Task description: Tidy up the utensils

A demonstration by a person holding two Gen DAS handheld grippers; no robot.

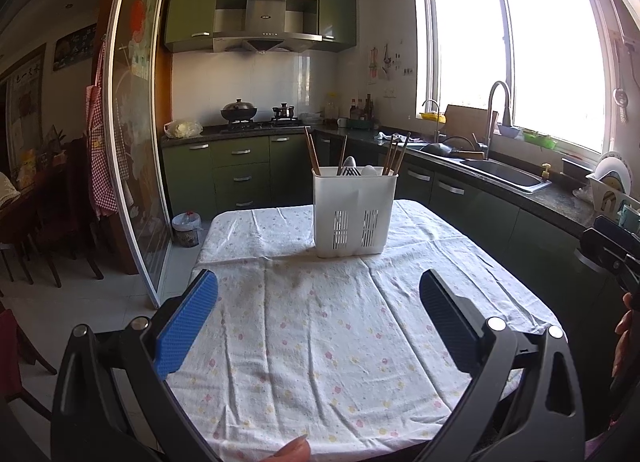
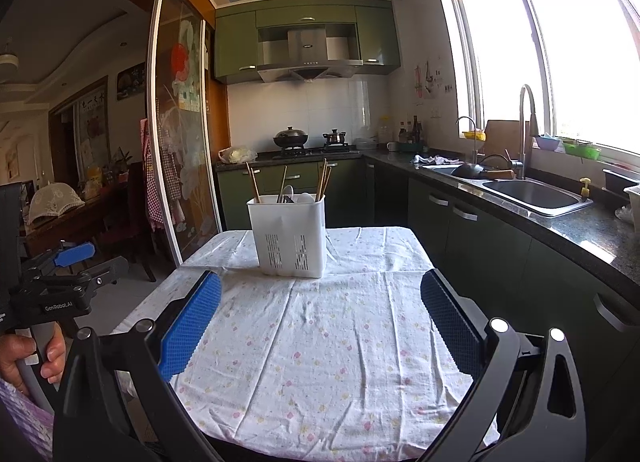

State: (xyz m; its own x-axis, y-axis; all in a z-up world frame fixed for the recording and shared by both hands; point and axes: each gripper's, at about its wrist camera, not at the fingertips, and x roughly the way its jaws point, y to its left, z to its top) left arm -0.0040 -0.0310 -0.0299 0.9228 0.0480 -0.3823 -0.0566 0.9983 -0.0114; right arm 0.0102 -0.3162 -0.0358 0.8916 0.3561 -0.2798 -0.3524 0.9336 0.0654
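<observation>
A white plastic utensil holder [image 1: 354, 211] stands upright at the far end of the table, also in the right wrist view [image 2: 289, 236]. It holds several wooden chopsticks [image 1: 313, 154] [image 2: 252, 183] and spoons [image 1: 349, 164] [image 2: 287, 194]. My left gripper [image 1: 318, 282] is open and empty, held above the near half of the table, well short of the holder. My right gripper [image 2: 320, 286] is open and empty too, at about the same distance. The left gripper's body shows at the left edge of the right wrist view [image 2: 72, 258].
The table wears a white flowered cloth [image 1: 320, 342] [image 2: 320, 342]. A dark counter with a steel sink [image 1: 504, 174] [image 2: 532, 194] runs along the right. A stove with pots [image 1: 256, 114] is at the back. A glass sliding door [image 1: 136, 142] stands left.
</observation>
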